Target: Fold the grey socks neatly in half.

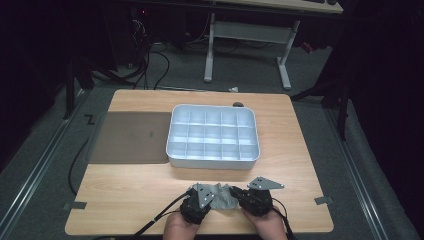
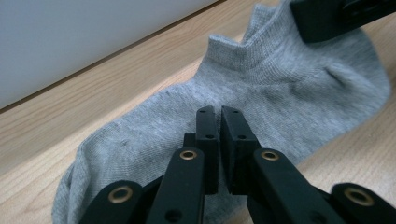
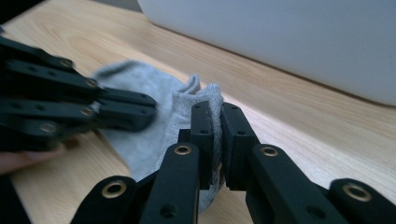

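Observation:
A grey ankle sock point(image 1: 221, 196) lies on the wooden table point(image 1: 135, 190) near its front edge, between my two grippers. My left gripper point(image 2: 219, 112) is shut, its tips over the sock's point(image 2: 261, 93) middle, and no fabric shows between the jaws. My right gripper point(image 3: 215, 109) is shut on the sock's cuff point(image 3: 187, 100), with grey fabric pinched between its jaws. In the high view the left gripper point(image 1: 206, 196) and right gripper point(image 1: 235, 192) face each other across the sock.
A white tray point(image 1: 172, 136) with several compartments stands just beyond the sock, mid-table. A dark mat point(image 1: 131, 137) lies to its left. A small dark object point(image 1: 238, 105) sits at the far edge. A desk frame point(image 1: 247, 47) stands on the floor behind.

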A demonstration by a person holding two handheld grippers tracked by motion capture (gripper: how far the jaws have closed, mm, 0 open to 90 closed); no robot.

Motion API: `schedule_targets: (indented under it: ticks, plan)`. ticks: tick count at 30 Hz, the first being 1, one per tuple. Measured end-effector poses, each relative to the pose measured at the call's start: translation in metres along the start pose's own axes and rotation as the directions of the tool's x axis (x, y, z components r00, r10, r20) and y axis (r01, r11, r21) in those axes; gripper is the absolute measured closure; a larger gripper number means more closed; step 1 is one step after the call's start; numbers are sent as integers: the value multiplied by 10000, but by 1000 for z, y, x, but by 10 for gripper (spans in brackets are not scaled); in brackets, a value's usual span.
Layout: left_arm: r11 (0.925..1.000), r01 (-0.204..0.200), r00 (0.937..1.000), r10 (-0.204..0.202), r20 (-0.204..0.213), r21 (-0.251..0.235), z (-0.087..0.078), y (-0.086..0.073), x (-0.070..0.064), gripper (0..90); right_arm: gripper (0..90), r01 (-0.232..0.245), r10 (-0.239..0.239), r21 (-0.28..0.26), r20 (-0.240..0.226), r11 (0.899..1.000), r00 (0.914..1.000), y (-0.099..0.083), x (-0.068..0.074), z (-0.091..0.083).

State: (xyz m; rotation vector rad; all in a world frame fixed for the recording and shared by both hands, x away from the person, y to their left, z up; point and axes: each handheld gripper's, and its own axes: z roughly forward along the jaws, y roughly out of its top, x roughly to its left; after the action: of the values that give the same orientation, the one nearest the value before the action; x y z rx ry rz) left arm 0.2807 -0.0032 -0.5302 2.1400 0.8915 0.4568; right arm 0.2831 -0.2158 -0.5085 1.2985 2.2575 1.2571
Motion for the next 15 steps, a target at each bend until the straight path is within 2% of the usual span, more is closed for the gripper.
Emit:
schedule_targets:
  ticks: [3, 9, 12, 15]
  plan:
    - [9999, -126, 9999, 126, -112, 20, 2, 2, -3, 861, 853, -116, 110, -297, -209, 9995, 9997, 3, 2, -4]
    - [9996, -285, 9995, 285, -109, 57, 7, 8, -12, 859, 853, -206, 189, -676, -268, 9975, 9995, 8, 7, -10]
    - [9999, -109, 9997, 108, 207, 69, 6, 9, -11, 826, 852, -76, 71, -622, -82, 9980, 9999, 8, 8, -9]
    - [9991, 297, 9992, -288, 291, -303, 0, 13, -4, 821, 851, -126, 119, -588, -109, 9982, 9999, 6, 5, -9]
